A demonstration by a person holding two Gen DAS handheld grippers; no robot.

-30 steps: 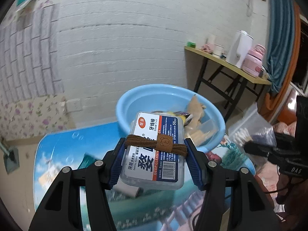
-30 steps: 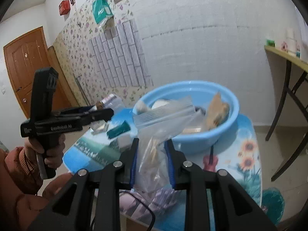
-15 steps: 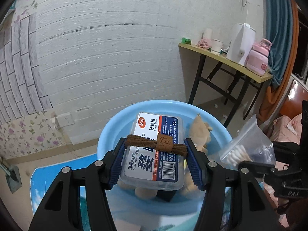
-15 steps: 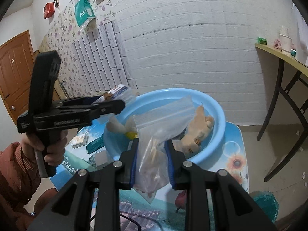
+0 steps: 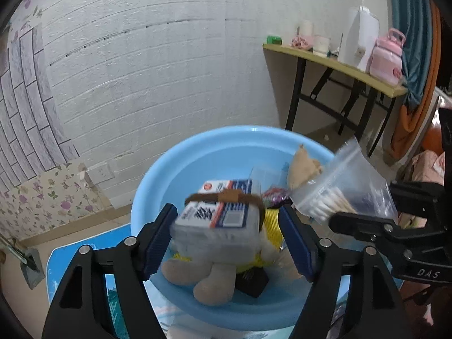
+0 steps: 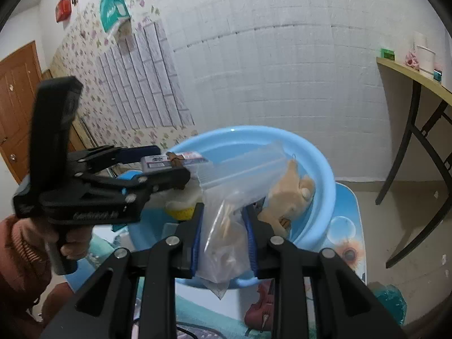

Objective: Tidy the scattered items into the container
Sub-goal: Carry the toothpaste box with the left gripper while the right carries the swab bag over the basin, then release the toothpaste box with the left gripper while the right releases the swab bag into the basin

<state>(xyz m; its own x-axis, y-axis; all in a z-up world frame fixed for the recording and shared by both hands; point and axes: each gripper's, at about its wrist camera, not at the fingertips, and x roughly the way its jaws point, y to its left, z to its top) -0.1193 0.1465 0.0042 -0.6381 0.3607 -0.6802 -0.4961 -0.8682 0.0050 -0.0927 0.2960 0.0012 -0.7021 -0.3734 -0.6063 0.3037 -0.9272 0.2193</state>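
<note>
Over a blue basin on a printed desk, the left claw is opening: its blue pads stand clear on both sides of a floss box banded with a brown hair tie, which hangs blurred and tilted between them above the basin's middle. In the basin lie a plush toy with a yellow body at 6 o'clock, a second tan toy toward 2 o'clock and a black item low down. At 3 o'clock of the left wrist view, the right claw stands narrow, pinching a clear bag of cotton swabs over the basin's near rim. A hand in a rust sleeve grips the left tool's handle at 9 o'clock of the right wrist view.
</note>
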